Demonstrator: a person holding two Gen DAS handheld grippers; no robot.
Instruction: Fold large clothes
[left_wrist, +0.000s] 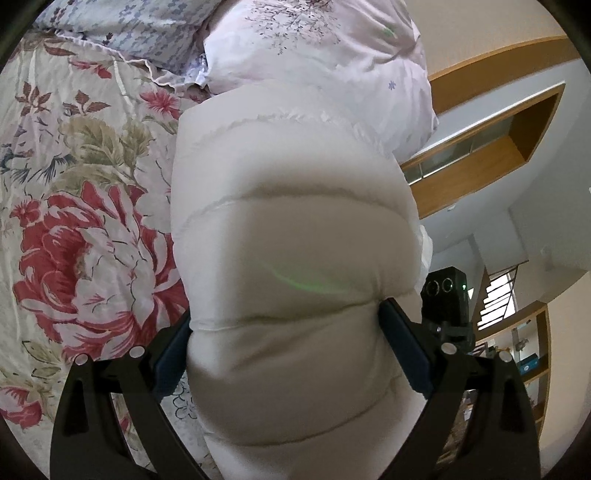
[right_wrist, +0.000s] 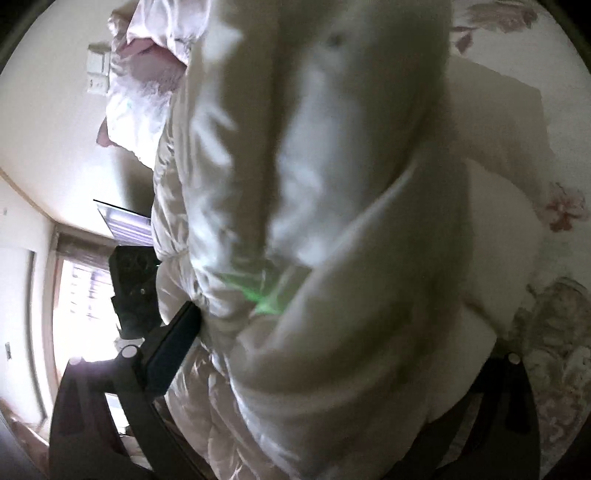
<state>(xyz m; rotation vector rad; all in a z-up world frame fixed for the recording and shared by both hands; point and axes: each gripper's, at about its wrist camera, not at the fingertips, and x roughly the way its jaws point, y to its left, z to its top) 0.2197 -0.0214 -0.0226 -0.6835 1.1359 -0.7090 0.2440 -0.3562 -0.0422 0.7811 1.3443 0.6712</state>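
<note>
A puffy white quilted jacket fills the middle of the left wrist view, lifted over the floral bedspread. My left gripper is shut on a thick padded section of it, both blue pads pressed into the sides. In the right wrist view the same white jacket hangs blurred across the frame. My right gripper is shut on a bunched fold of it; the left finger shows, while fabric hides the right fingertip.
Pillows in pale floral covers lie at the head of the bed. A wooden wall shelf and a bright window lie beyond. The other gripper's camera is close to the jacket's right side.
</note>
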